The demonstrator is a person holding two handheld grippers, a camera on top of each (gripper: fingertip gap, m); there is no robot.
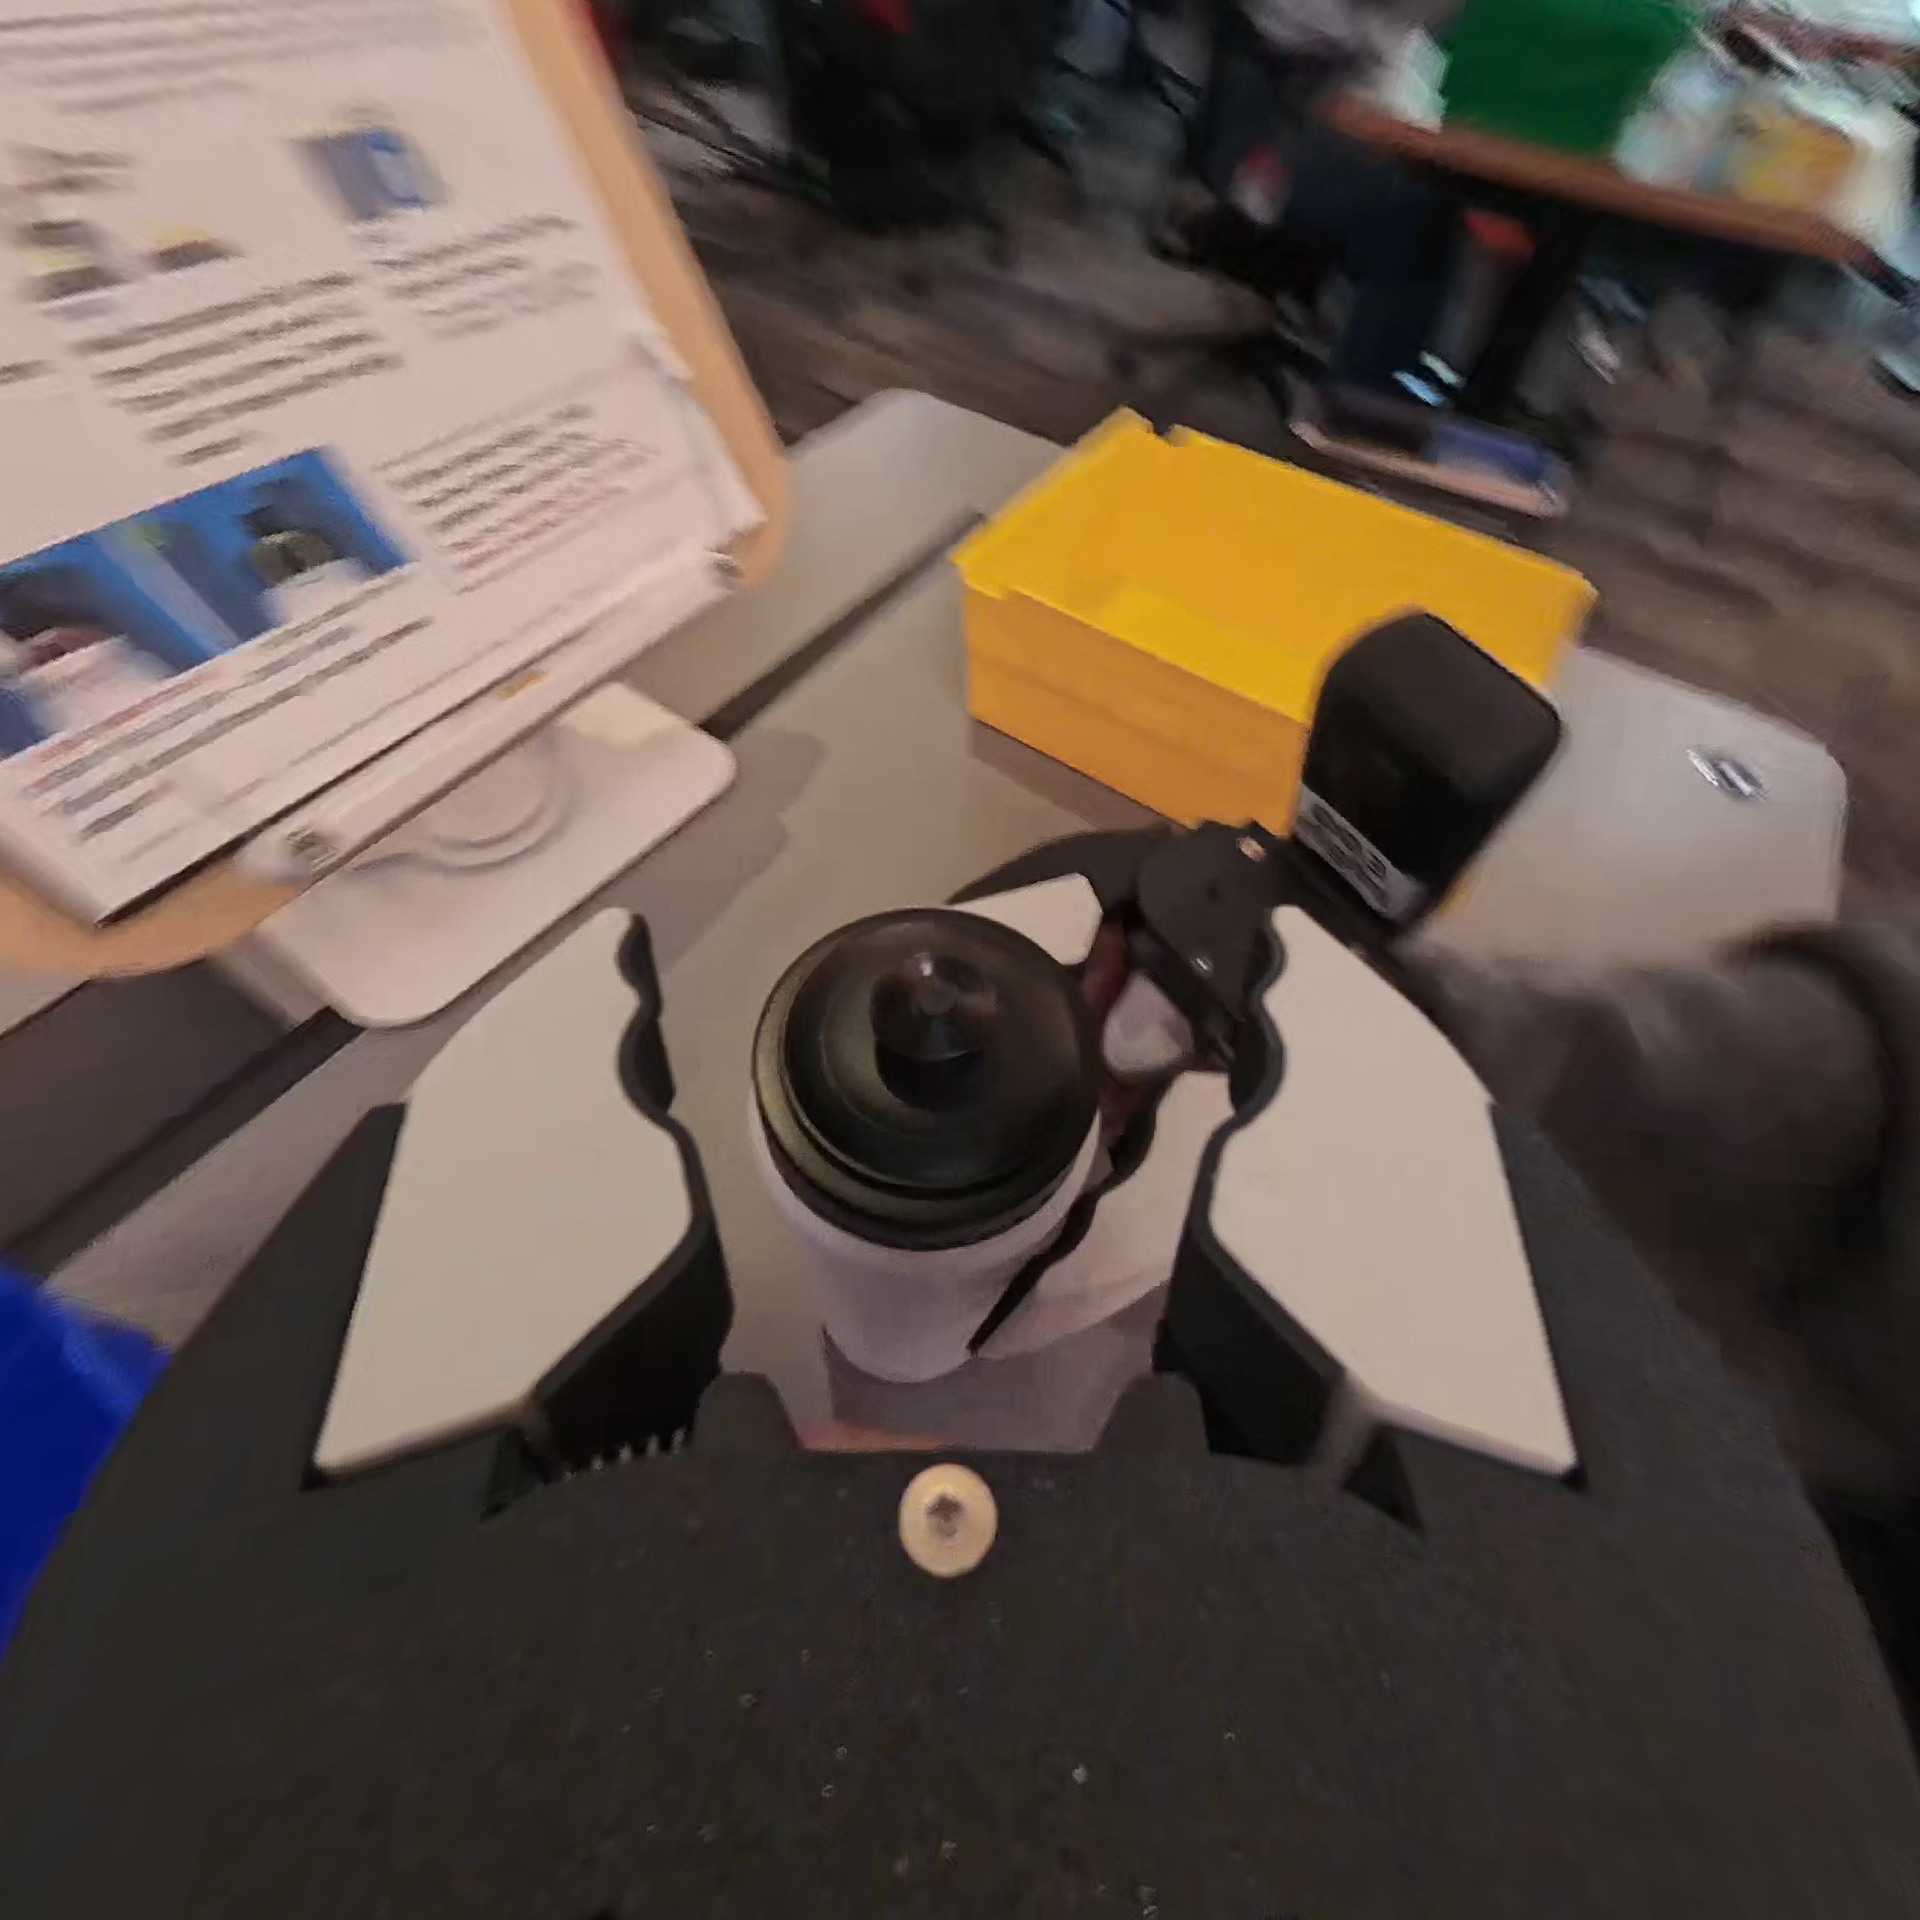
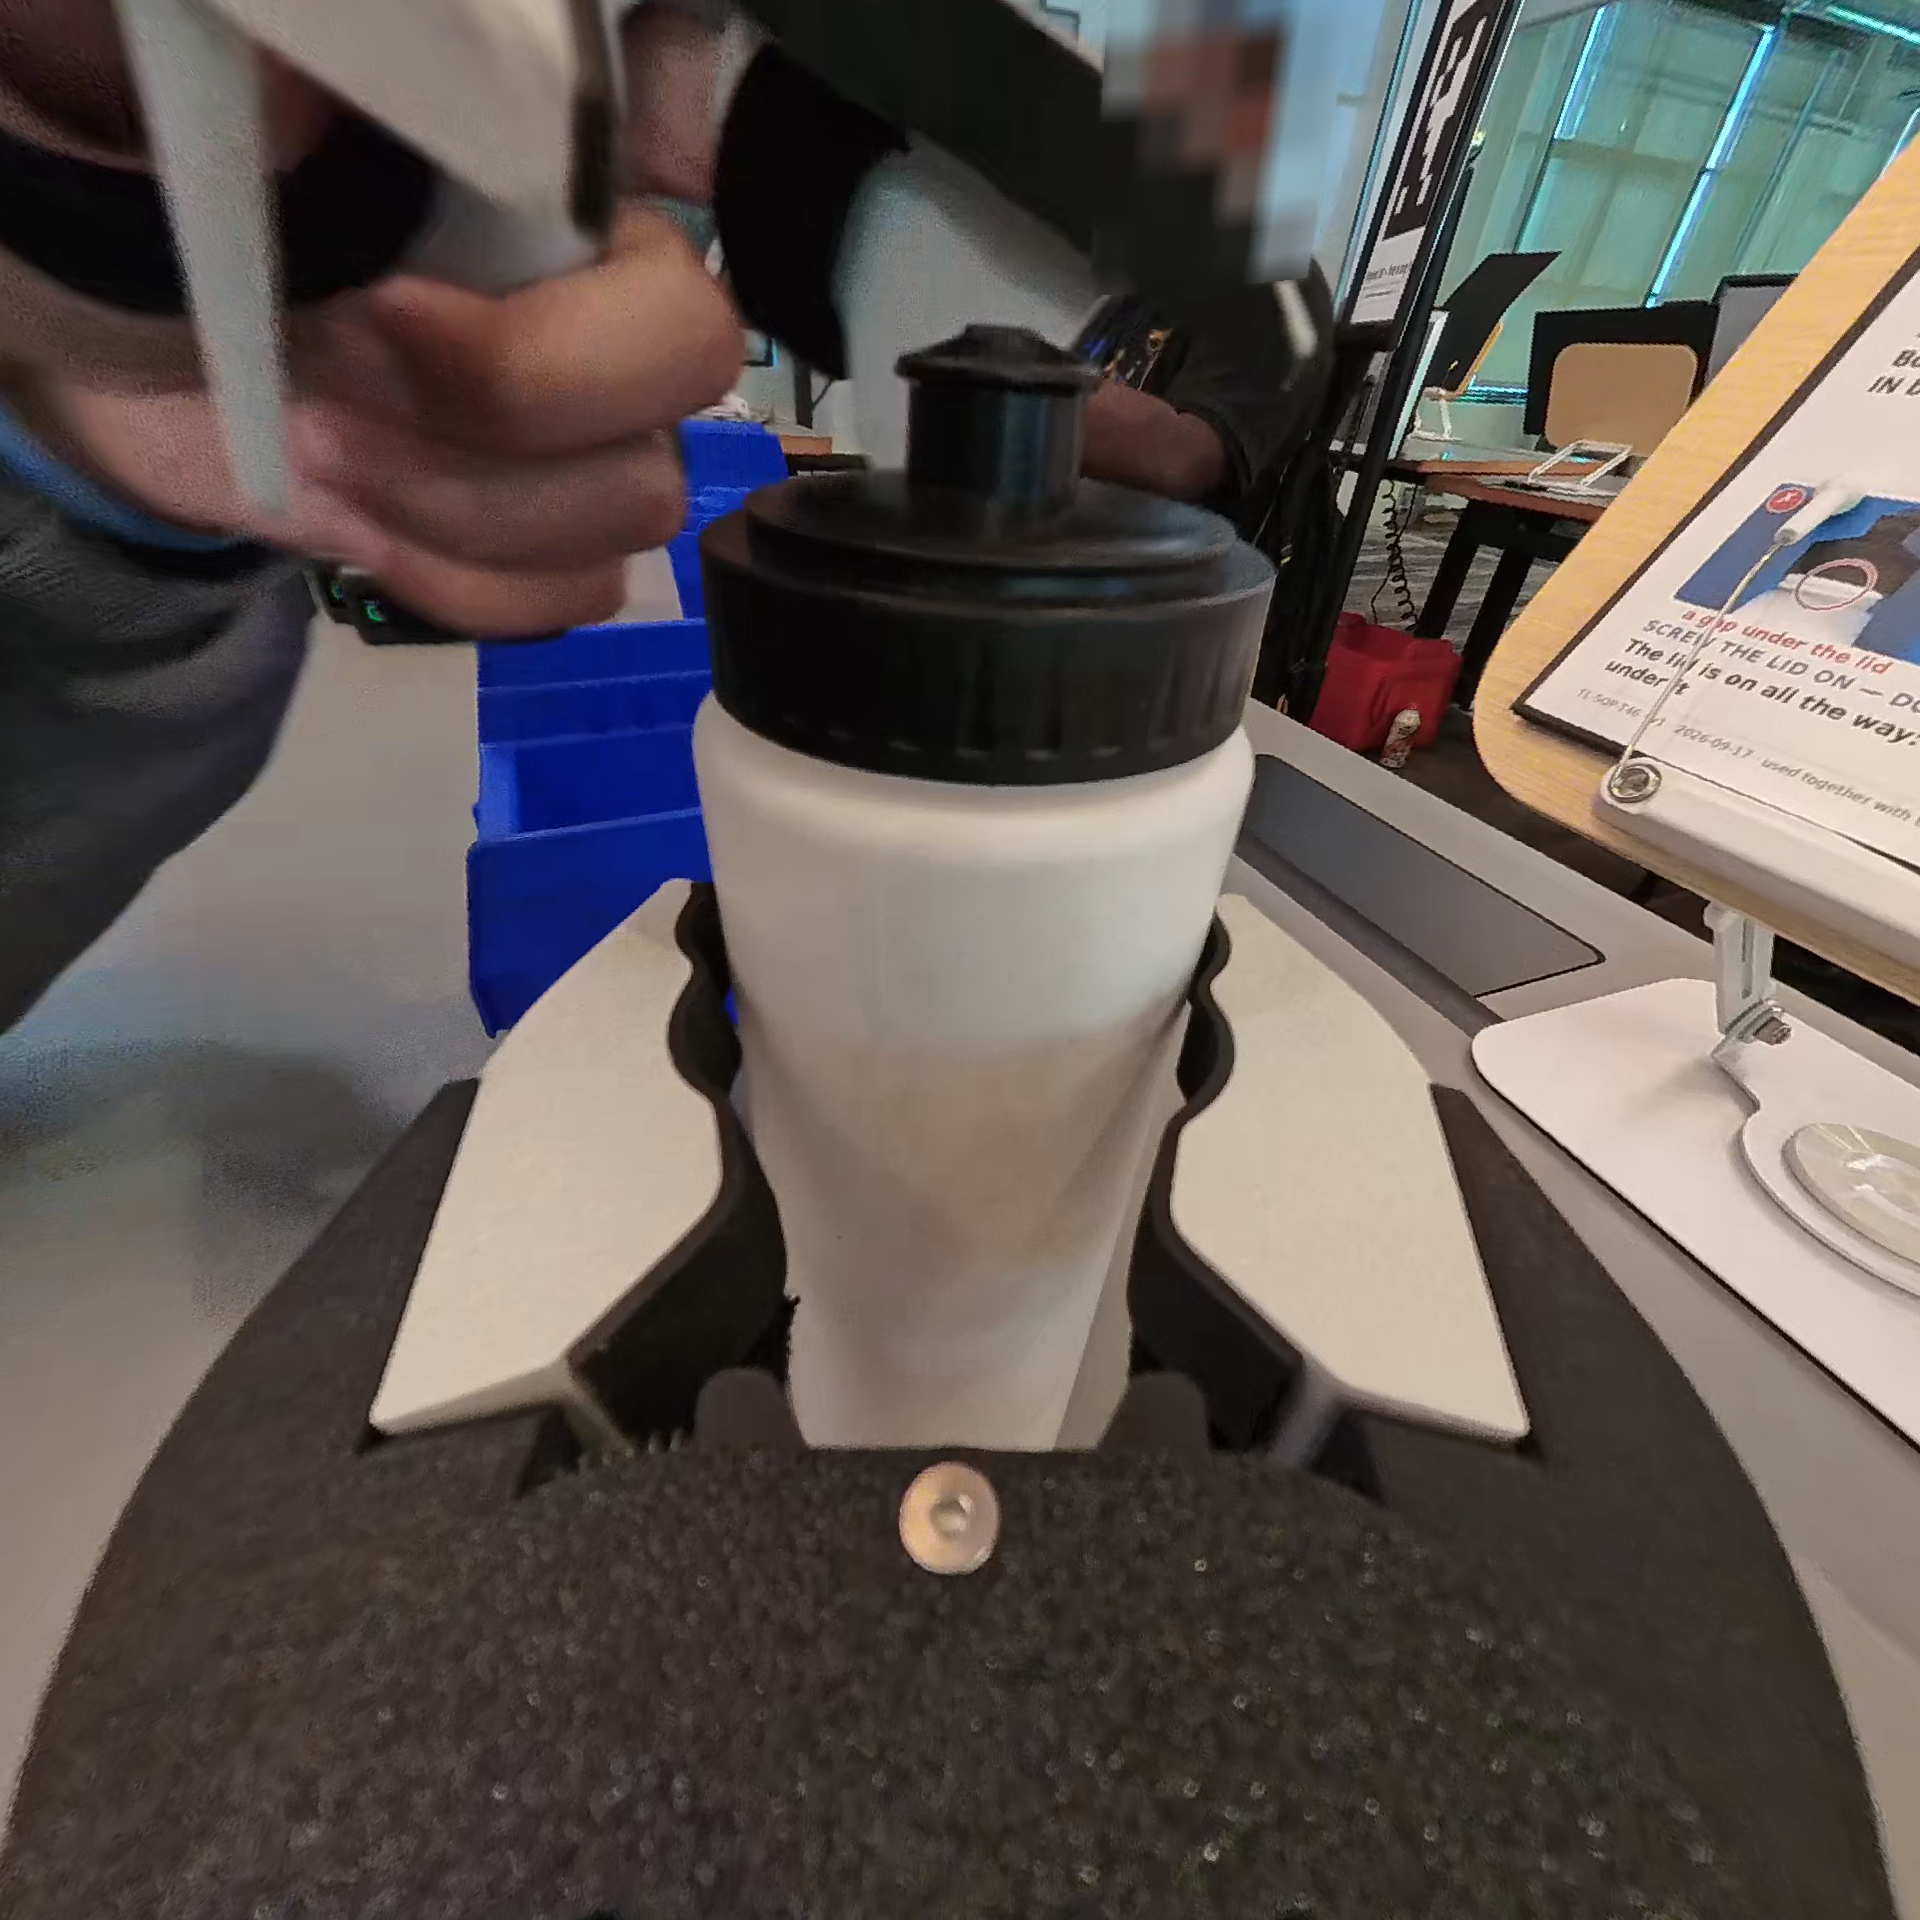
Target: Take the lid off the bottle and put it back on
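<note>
One white bottle [image 2: 966,997], one black lid [image 2: 987,634] on it, two grippers [image 1: 940,1049] [image 2: 951,1049], one yellow bin [image 1: 1226,623], one blue bin [image 2: 582,831], one instruction board [image 1: 343,416] on a stand

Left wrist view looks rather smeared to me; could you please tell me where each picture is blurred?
Left wrist view: motion blur throughout, worst on the instruction sheet and background; lid fairly readable. Right wrist view: bottle mostly sharp; the person's hand smeared.

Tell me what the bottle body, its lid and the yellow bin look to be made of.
Bottle body: seemingly soft, matte white plastic, slightly translucent lower down. Lid: hard black plastic, semi-gloss, with moulded ribs around its skirt and a pull spout on top. Yellow bin: rigid moulded plastic, evenly coloured, with a dull sheen.
</note>
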